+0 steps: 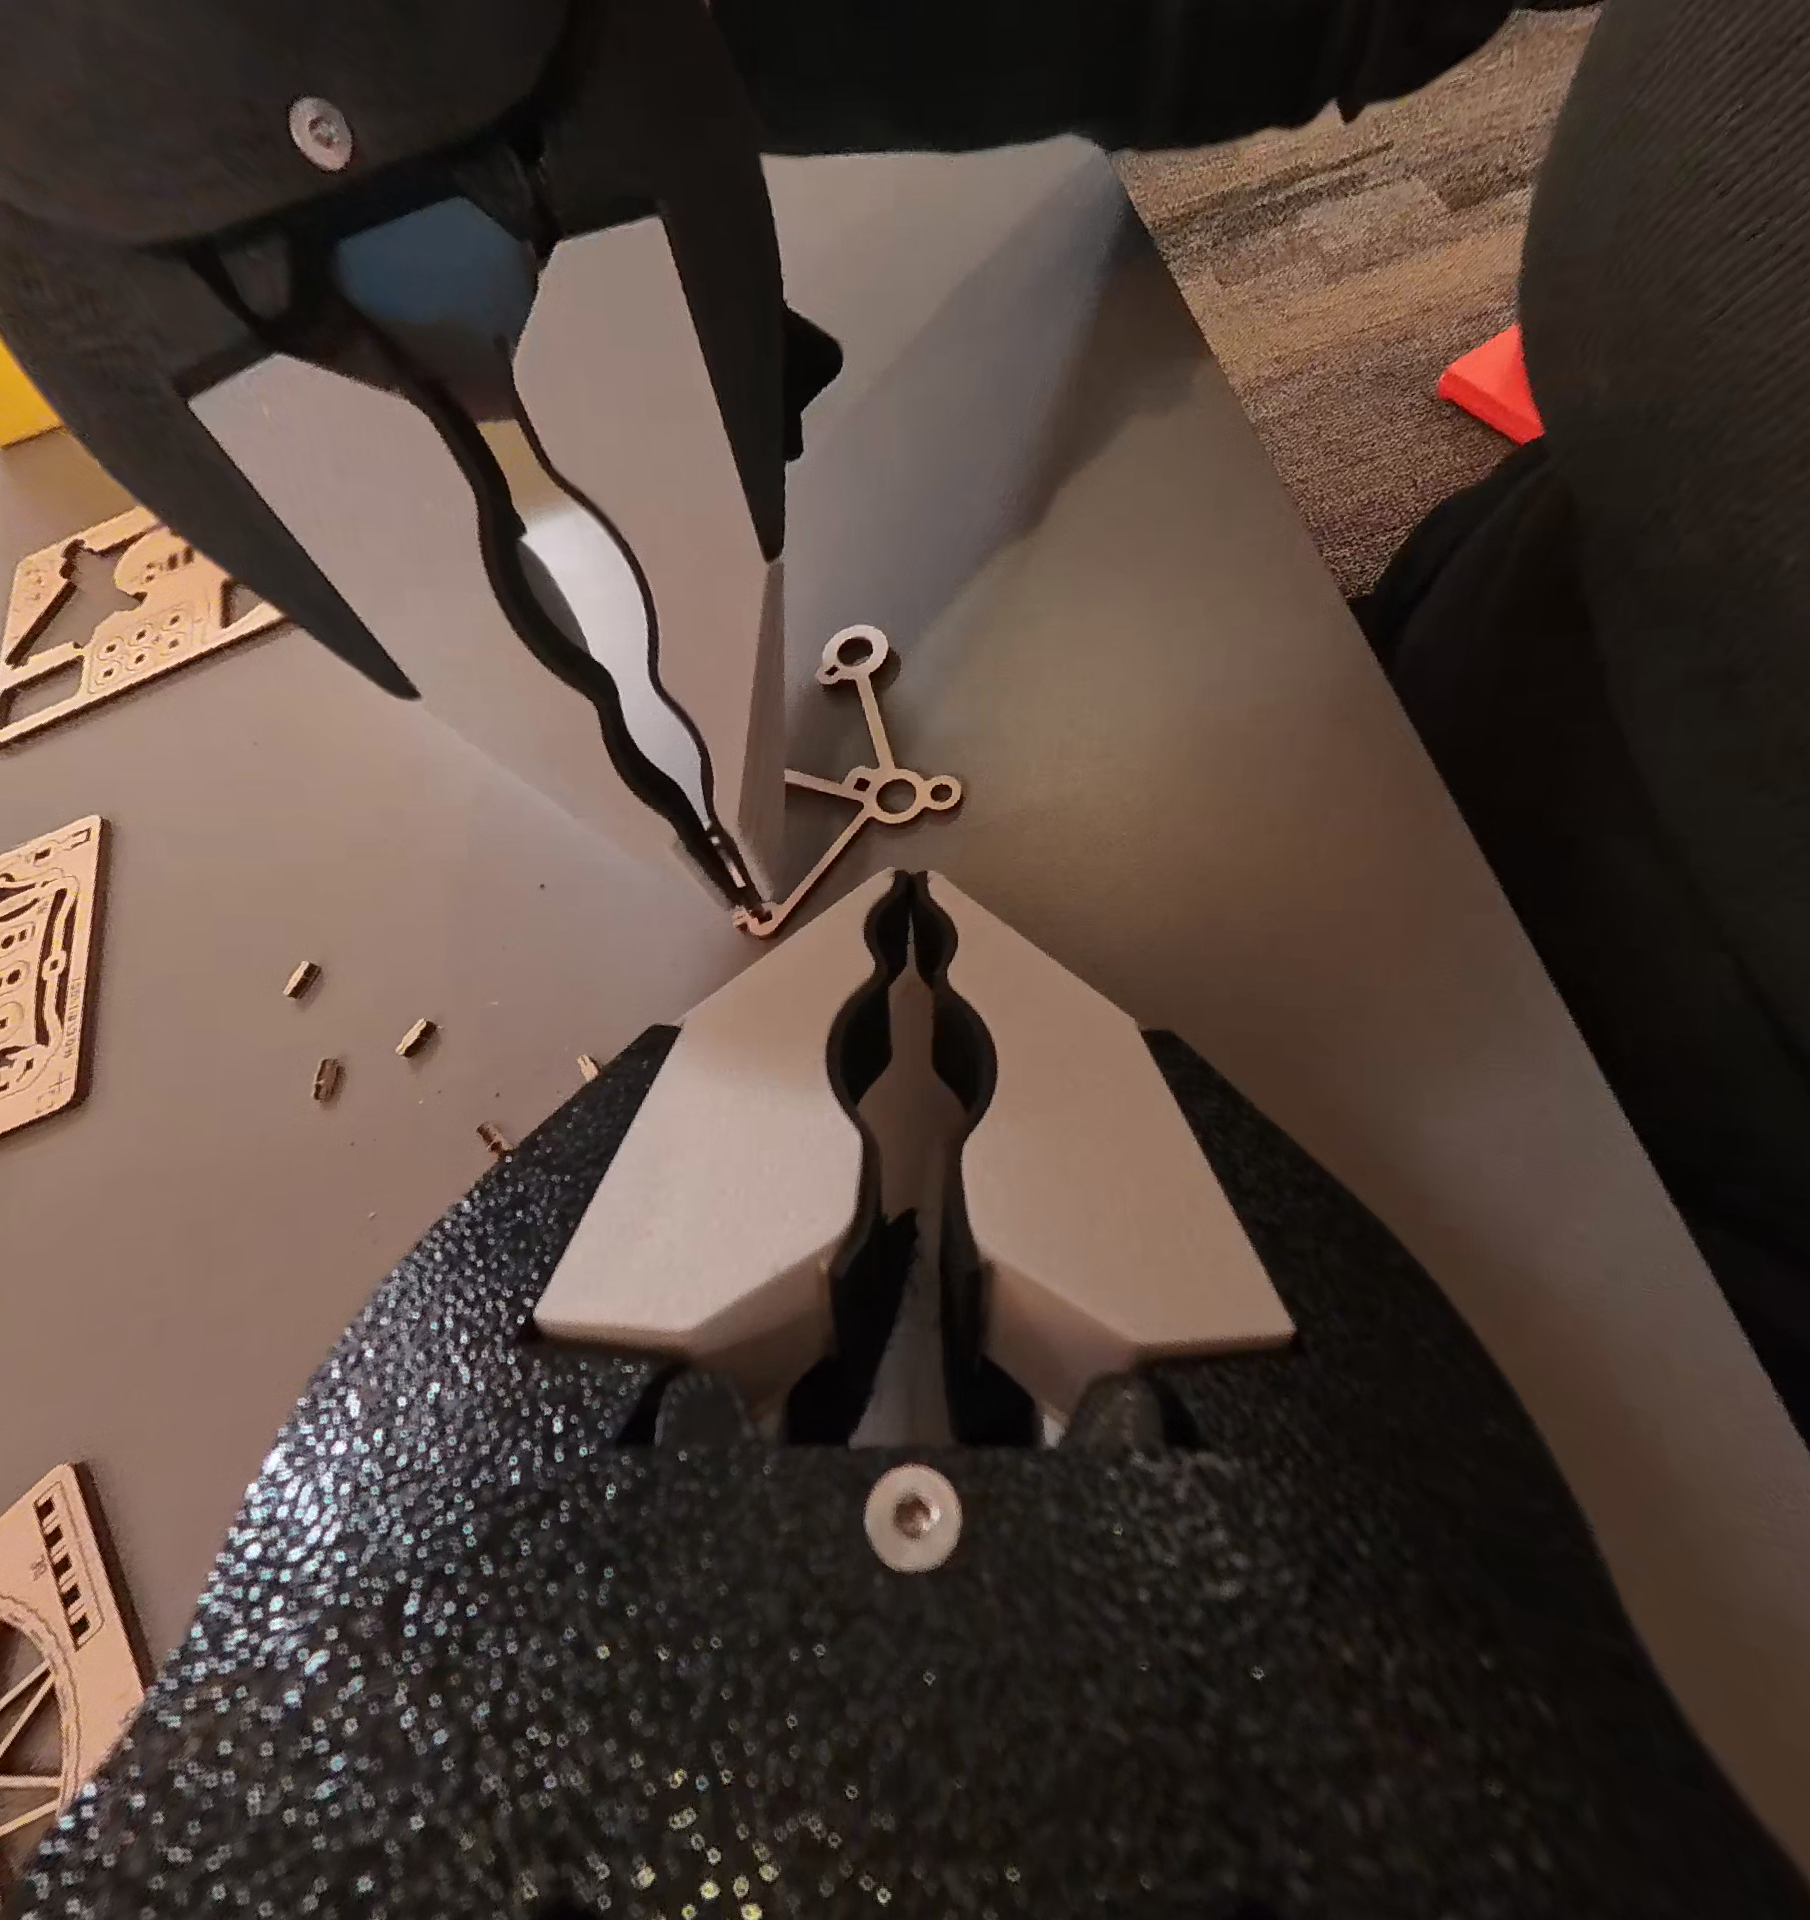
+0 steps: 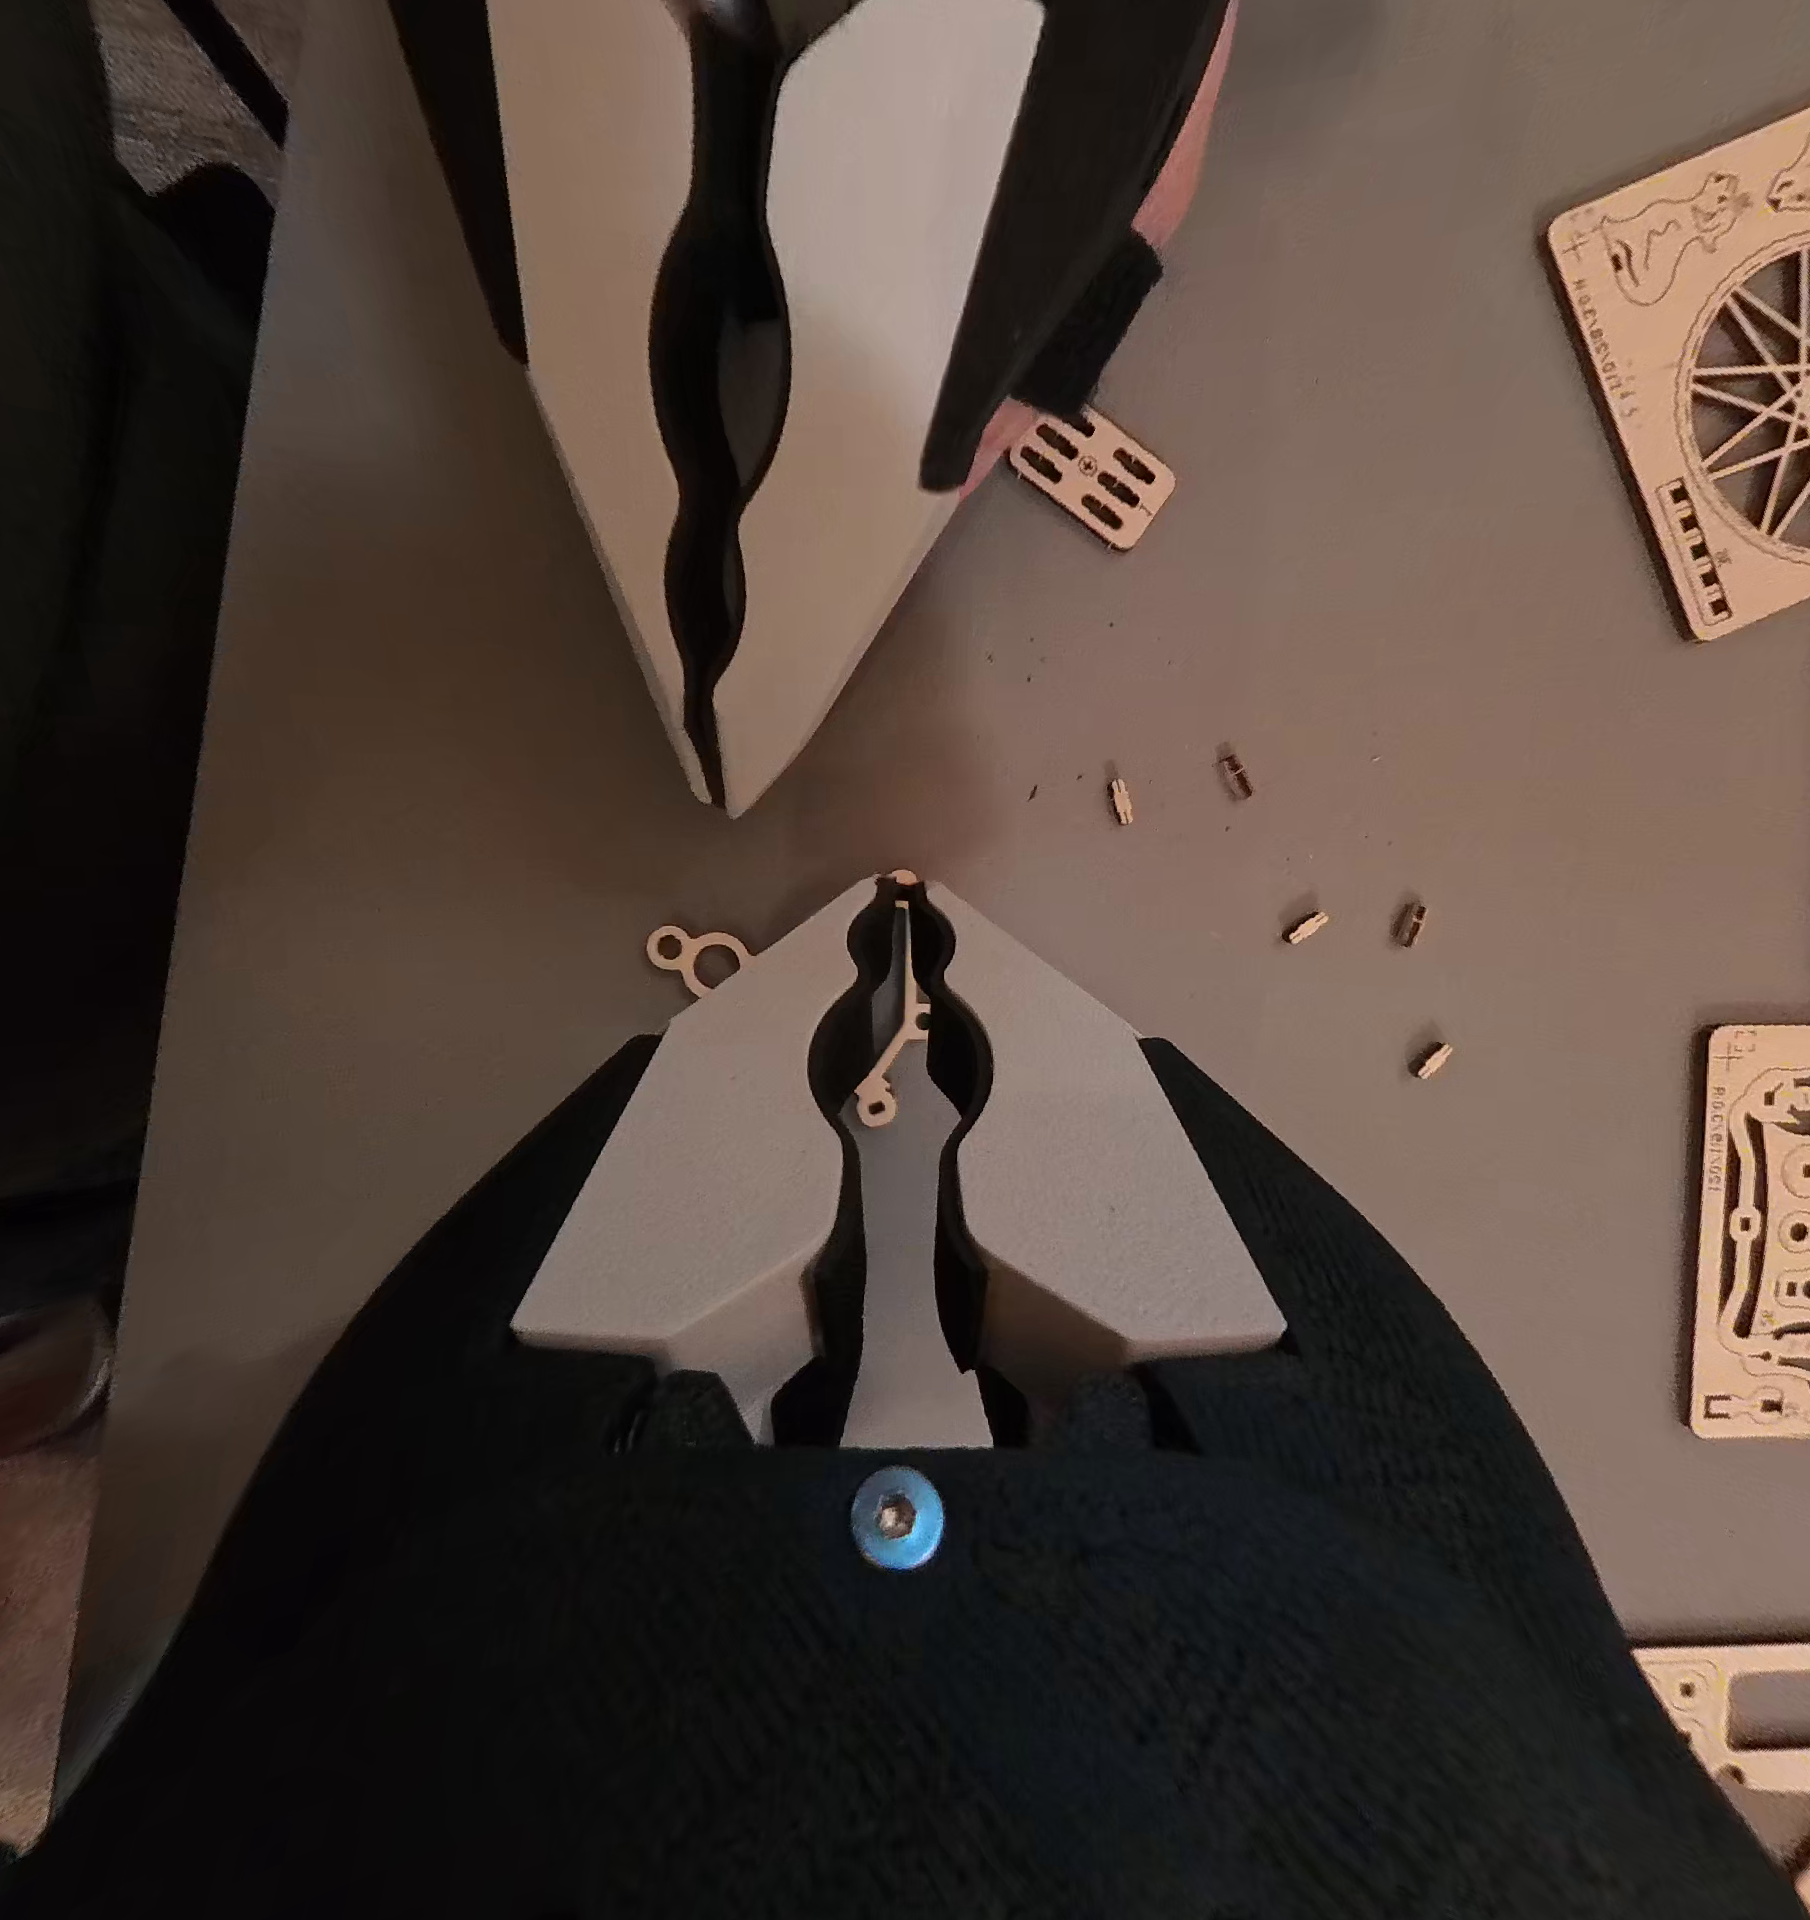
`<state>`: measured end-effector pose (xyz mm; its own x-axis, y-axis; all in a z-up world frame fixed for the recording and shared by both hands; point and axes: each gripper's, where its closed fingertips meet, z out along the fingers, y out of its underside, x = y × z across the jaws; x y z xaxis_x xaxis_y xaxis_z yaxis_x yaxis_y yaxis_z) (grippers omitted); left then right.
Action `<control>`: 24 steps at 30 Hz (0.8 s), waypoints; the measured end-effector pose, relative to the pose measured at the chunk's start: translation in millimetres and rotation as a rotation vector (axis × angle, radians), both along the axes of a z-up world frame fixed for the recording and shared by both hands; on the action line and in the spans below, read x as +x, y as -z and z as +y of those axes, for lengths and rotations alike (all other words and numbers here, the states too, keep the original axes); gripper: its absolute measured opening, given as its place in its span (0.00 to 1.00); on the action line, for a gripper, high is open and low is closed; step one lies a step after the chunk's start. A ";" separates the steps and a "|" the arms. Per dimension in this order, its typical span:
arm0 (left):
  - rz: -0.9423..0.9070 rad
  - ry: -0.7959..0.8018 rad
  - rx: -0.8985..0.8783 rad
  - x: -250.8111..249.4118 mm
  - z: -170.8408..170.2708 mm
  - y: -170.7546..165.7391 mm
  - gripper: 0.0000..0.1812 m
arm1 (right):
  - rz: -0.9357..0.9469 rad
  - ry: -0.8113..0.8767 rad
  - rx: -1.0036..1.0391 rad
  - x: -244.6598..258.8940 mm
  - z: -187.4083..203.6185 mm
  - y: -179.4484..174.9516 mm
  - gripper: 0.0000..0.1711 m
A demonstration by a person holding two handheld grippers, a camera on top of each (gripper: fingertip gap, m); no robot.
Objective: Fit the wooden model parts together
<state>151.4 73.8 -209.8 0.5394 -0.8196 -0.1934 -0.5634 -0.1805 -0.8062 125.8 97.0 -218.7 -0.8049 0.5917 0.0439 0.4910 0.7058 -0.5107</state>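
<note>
A thin wooden strut part with ring ends (image 1: 873, 722) lies low over the grey table (image 1: 1140, 831). My right gripper (image 2: 901, 883) is shut on one end of it; the part shows through the finger gap (image 2: 919, 1013). In the left wrist view the right gripper (image 1: 737, 896) comes in from the upper left, pinching the part's tip. My left gripper (image 1: 906, 878) is shut with nothing visible in it, its tips just right of that pinched end. In the right wrist view the left gripper (image 2: 716, 805) points down from above, a short gap from the right gripper's tips.
Several small wooden pegs (image 2: 1304, 927) lie scattered to the side, also seen in the left wrist view (image 1: 416, 1036). Laser-cut wooden sheets (image 2: 1732, 416) (image 1: 7, 987) and a small slotted panel (image 2: 1093, 478) lie nearby. The table edge (image 1: 1296, 582) borders carpet with a red object (image 1: 1493, 384).
</note>
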 end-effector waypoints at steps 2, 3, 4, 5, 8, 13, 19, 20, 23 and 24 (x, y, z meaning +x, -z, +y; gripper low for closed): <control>-0.002 0.000 0.001 0.3 -0.3 -0.5 0.00 | -0.018 -0.003 0.011 0.7 0.6 1.4 0.00; -0.002 0.000 0.000 0.4 -0.4 -0.3 0.00 | -0.022 -0.006 0.014 0.8 0.4 1.5 0.01; -0.003 0.000 0.000 0.2 -0.3 -0.3 0.00 | -0.025 -0.008 0.016 0.9 0.2 1.3 0.01; -0.003 -0.001 0.000 0.1 -0.3 -0.3 0.00 | -0.027 -0.010 0.018 0.9 -0.3 1.0 0.01; -0.005 -0.001 -0.002 0.1 -0.7 -0.2 0.00 | -0.029 -0.015 0.027 -0.3 -0.9 0.9 0.01; -0.005 0.000 -0.004 -0.1 -1.8 0.1 0.00 | -0.049 -0.022 0.036 0.0 -1.8 2.7 0.01; 0.003 0.002 -0.004 -0.8 -3.3 1.5 0.00 | -0.060 -0.027 0.062 0.9 -1.1 2.9 0.00; 0.001 0.001 -0.003 -1.0 -3.2 1.0 0.00 | -0.063 -0.028 0.068 1.1 -0.8 2.9 0.00; -0.003 -0.002 -0.005 -1.9 -3.2 0.8 0.00 | -0.076 -0.027 0.081 1.5 0.0 3.2 0.00; -0.003 -0.002 -0.006 -2.1 -3.3 0.8 0.00 | -0.079 -0.028 0.085 1.3 0.1 3.2 0.00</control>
